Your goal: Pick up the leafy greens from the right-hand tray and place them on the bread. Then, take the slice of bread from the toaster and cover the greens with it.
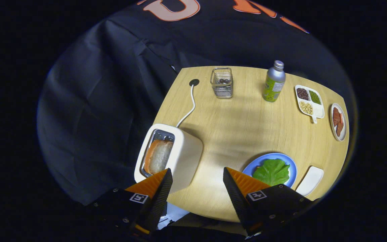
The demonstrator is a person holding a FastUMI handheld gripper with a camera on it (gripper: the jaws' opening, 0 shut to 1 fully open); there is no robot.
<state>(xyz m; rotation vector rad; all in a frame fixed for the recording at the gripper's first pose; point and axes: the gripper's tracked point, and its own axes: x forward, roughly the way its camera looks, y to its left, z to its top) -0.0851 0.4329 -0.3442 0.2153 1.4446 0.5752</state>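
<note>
My gripper [197, 174] is open, held high above the near edge of the round wooden table [240, 127], nothing between its fingers. A white toaster [186, 154] stands just ahead of the left finger, with a slice of bread [159, 156] upright in its slot. A leafy green [271, 172] lies on a blue plate [261, 160] just beyond the right finger; whatever is under the leaf is hidden. A small white tray [310, 180] lies bare right of the plate.
The toaster's white cord [189, 107] runs to a black grommet [194, 82]. Farther back stand a clear holder [221, 82] and a metal bottle [274, 81]. A white divided dish of beans [309, 102] and a plate of red slices [338, 121] sit far right.
</note>
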